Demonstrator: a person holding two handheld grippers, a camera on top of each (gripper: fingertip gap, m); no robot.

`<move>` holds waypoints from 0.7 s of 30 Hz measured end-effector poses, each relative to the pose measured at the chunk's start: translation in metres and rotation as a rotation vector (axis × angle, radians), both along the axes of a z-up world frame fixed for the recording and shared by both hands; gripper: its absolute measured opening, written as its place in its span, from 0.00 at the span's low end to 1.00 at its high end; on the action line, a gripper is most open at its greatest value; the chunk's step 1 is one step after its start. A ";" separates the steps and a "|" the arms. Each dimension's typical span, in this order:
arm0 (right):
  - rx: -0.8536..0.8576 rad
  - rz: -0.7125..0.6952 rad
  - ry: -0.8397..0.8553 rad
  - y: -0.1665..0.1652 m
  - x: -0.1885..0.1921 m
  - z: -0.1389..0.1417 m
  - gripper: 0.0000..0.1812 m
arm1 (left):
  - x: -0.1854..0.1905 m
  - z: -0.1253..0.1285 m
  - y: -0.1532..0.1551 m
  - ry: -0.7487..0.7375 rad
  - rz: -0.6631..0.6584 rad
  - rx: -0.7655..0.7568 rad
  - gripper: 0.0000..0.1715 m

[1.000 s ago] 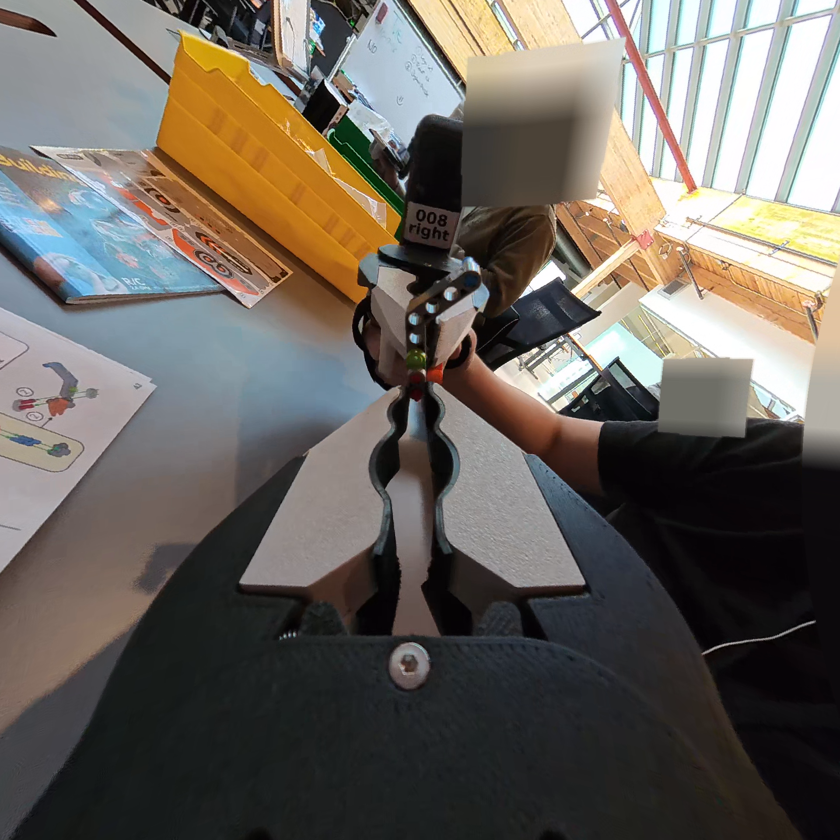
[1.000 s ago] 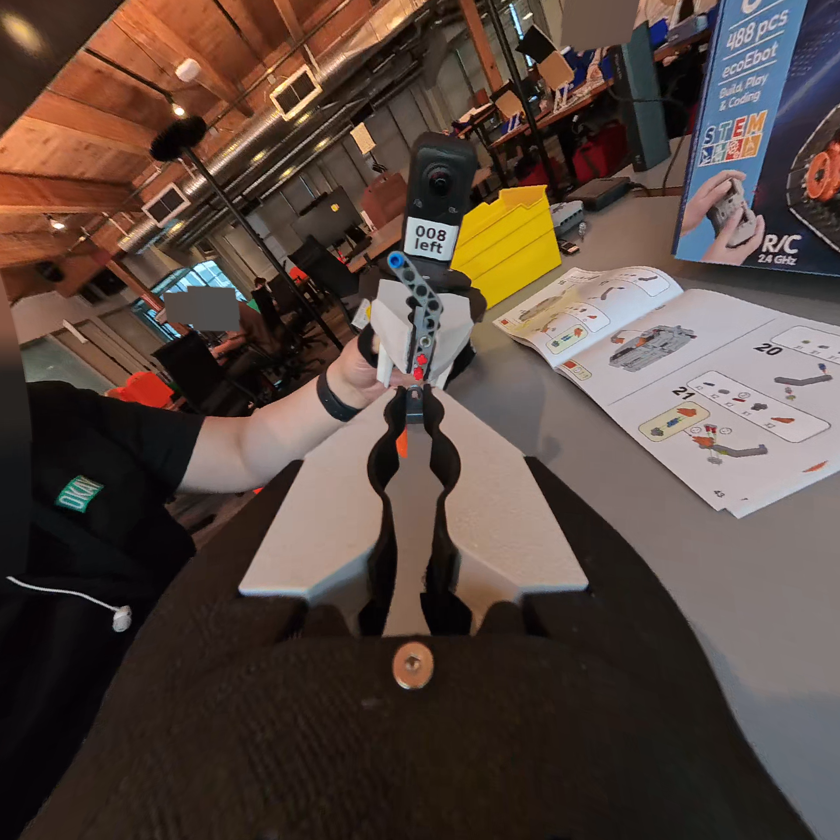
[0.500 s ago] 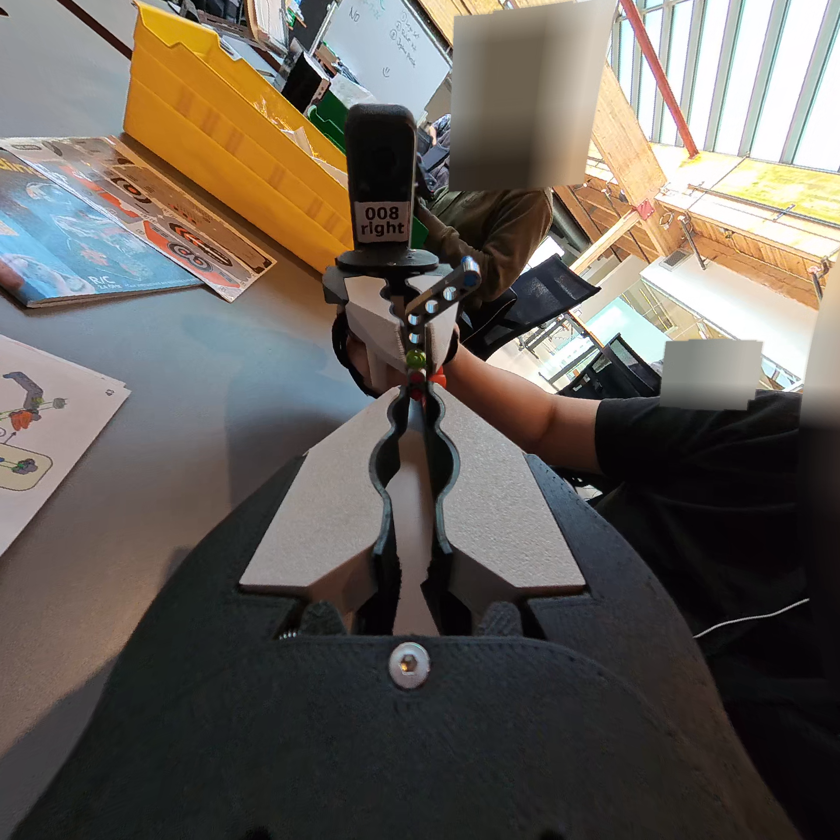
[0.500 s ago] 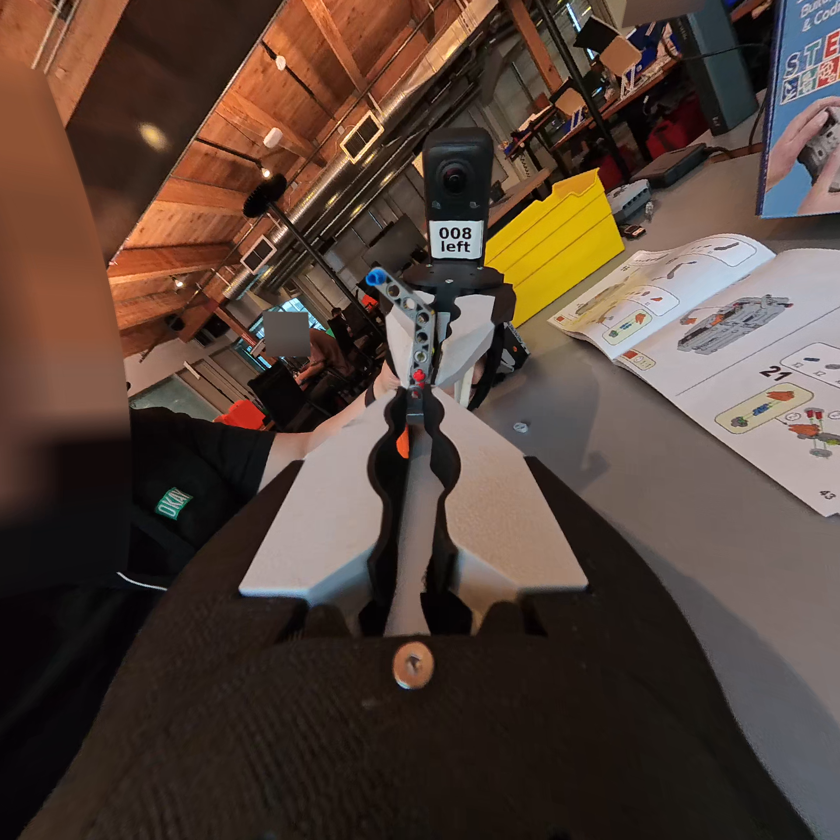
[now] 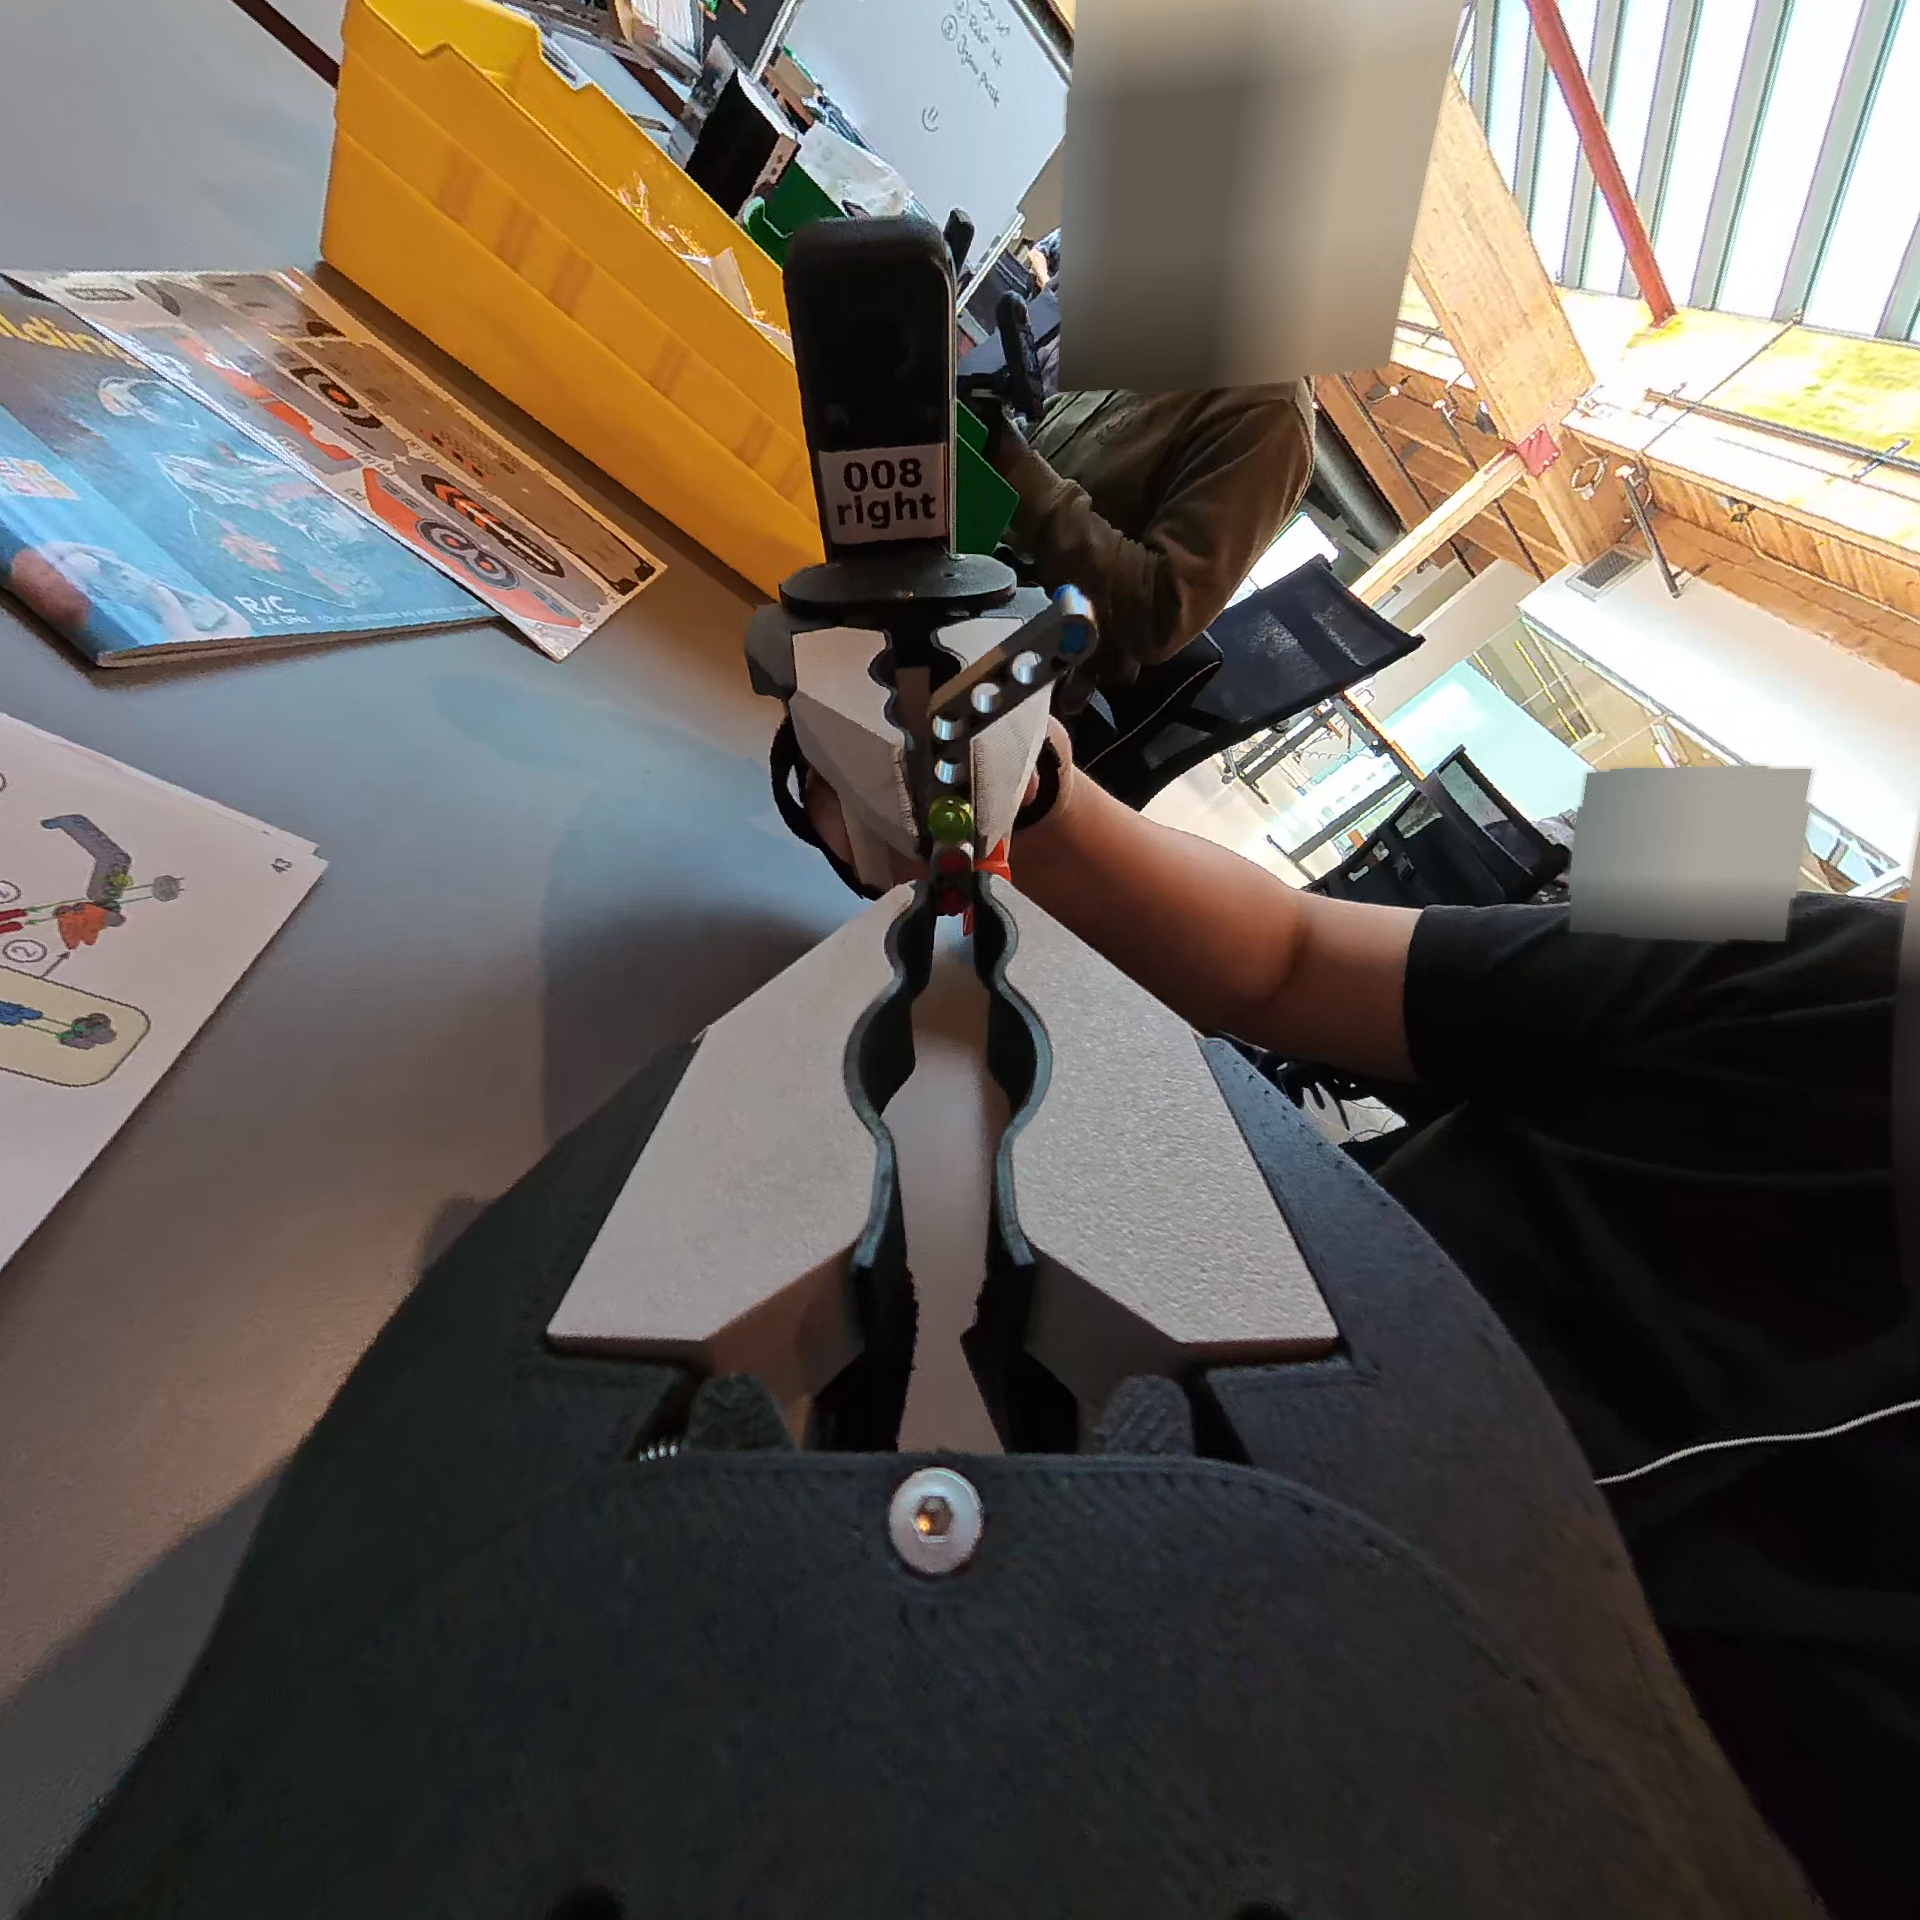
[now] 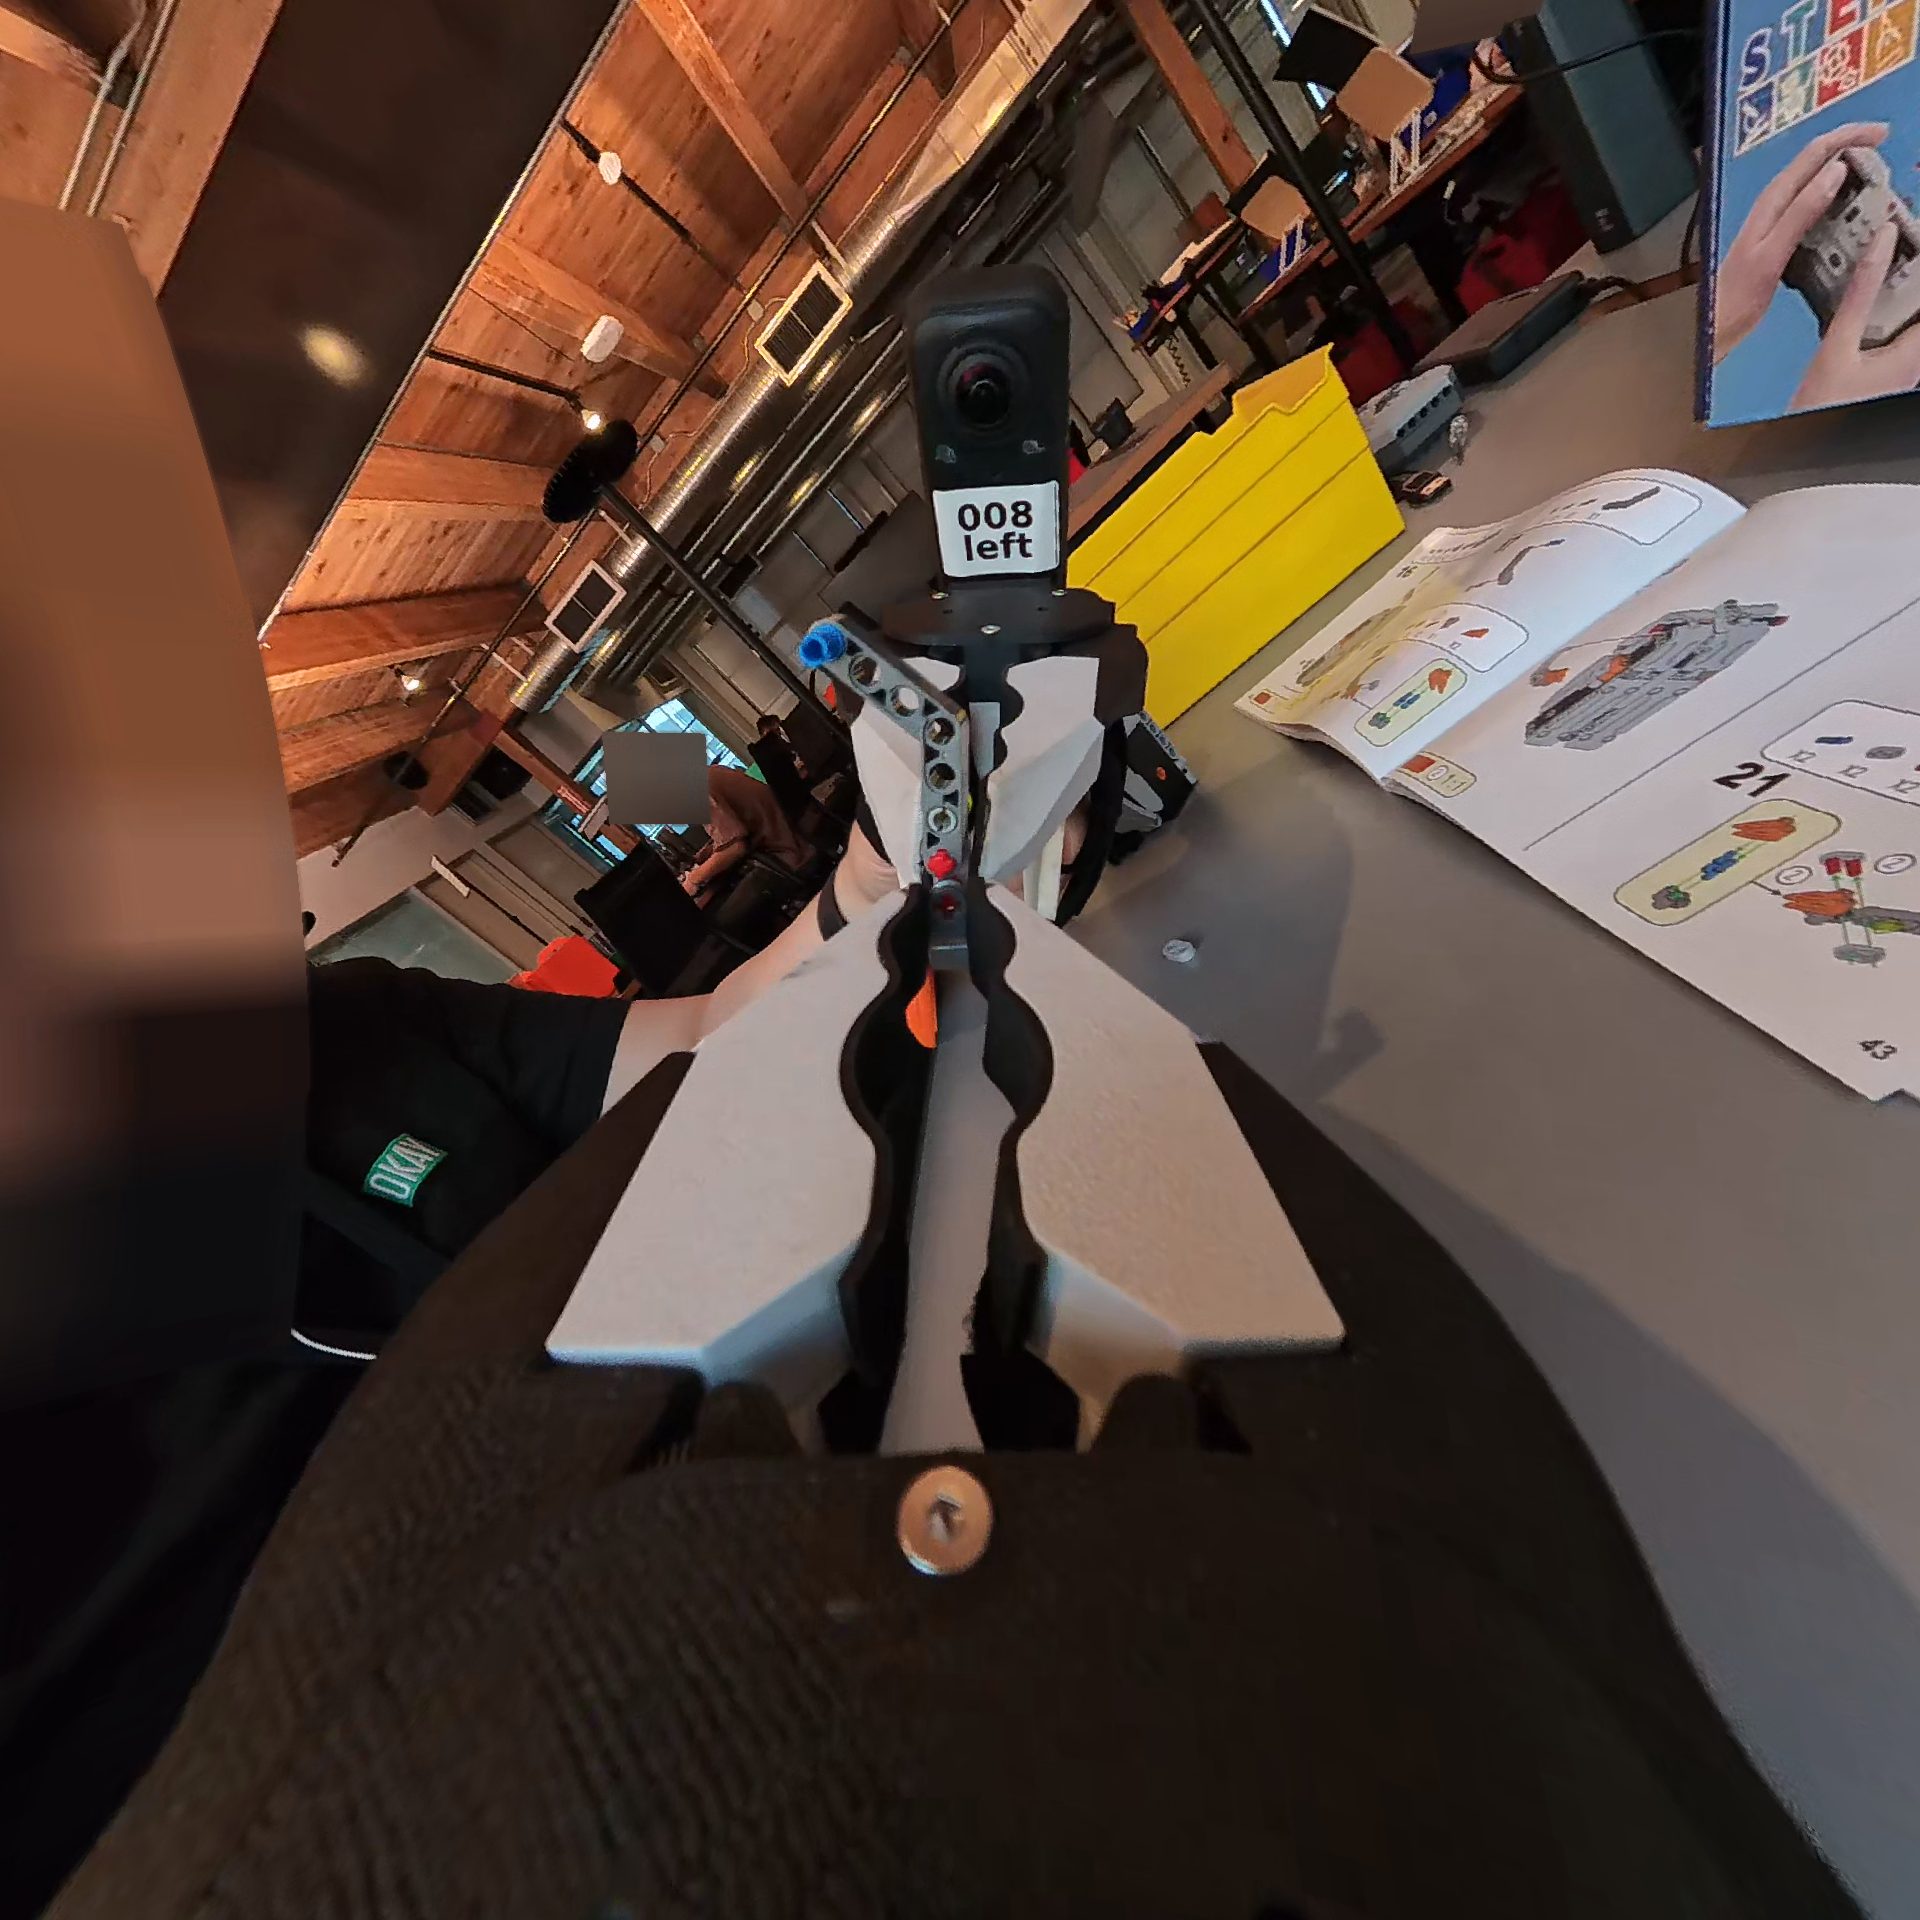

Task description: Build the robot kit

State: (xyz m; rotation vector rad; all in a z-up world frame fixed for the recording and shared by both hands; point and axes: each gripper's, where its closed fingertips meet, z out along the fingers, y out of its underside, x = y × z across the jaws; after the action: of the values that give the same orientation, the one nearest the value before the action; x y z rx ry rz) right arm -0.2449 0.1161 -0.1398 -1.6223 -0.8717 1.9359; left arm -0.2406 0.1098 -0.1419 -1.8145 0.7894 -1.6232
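matt grey plastic beam (image 6: 940, 774), glossy yellow plastic bin (image 5: 540, 260), smooth paper booklet (image 6: 1662, 748), grainy matt grey fingers (image 5: 748, 1153).

A long yellow plastic bin (image 5: 540, 260) stands at the far side of a grey tabletop (image 5: 436, 831), with a glossy blue booklet (image 5: 156, 468) lying just beside it. An open white instruction manual (image 6: 1662, 748) lies flat nearby, below an upright blue cardboard box (image 6: 1808, 208).
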 end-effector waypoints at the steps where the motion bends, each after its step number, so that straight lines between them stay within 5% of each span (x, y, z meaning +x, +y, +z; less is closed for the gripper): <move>1: -0.011 -0.001 0.002 0.000 0.000 -0.001 0.04 | 0.000 -0.001 0.001 0.002 0.002 -0.005 0.03; 21: -0.182 -0.030 0.002 0.011 -0.005 -0.027 0.04 | -0.004 -0.026 0.012 0.109 0.081 -0.066 0.03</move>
State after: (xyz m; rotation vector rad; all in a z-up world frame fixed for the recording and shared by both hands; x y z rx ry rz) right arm -0.2500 0.1270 -0.1664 -1.7245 -0.6825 2.0465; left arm -0.2449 0.1221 -0.1677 -1.9694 0.7077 -1.5258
